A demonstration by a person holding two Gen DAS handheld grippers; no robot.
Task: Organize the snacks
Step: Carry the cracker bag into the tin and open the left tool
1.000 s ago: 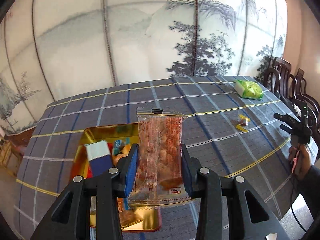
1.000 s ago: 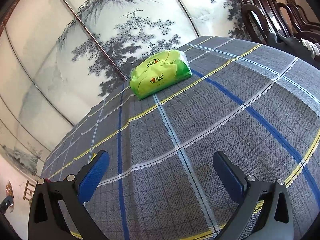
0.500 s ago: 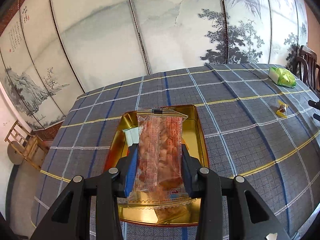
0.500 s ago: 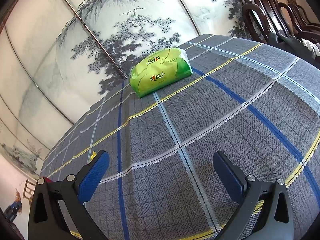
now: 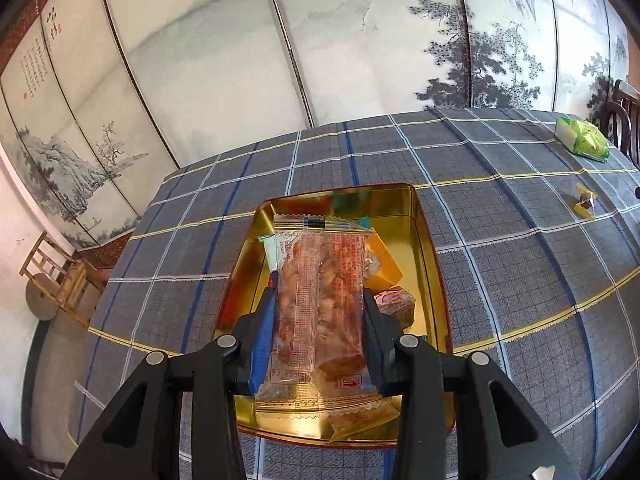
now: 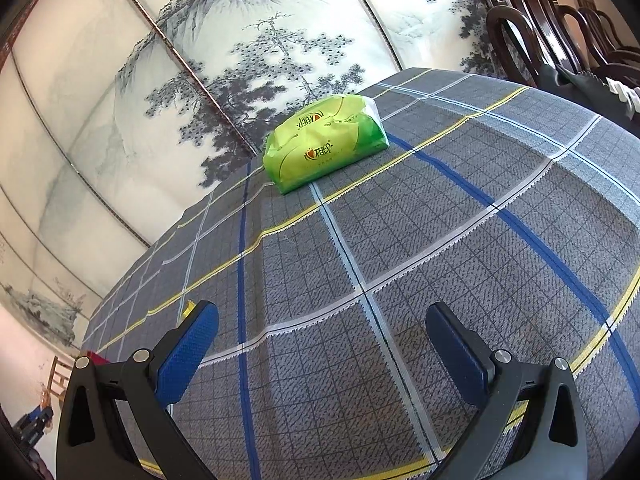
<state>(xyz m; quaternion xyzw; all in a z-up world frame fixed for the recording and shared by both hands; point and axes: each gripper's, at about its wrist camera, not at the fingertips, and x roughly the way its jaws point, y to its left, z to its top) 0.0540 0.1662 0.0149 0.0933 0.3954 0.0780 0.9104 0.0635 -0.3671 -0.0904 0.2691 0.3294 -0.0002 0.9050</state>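
The left wrist view looks forward and steeply down along its hand-held gripper [image 5: 319, 320], whose black arms fill the lower frame. It sits close above a gold tray [image 5: 426, 240] at centre, with the plaid tabletop [image 5: 520, 280] spreading beyond and a painted screen [image 5: 240, 80] across the top.

The right wrist view sits lower and nearer the cloth, looking along its own hand-held gripper [image 6: 322, 344] across the tabletop [image 6: 440, 220] toward the same screen [image 6: 120, 120].

Both views share a green packet [image 5: 584, 142]: small at the upper right edge in the left view, large at upper centre [image 6: 326, 148] in the right.
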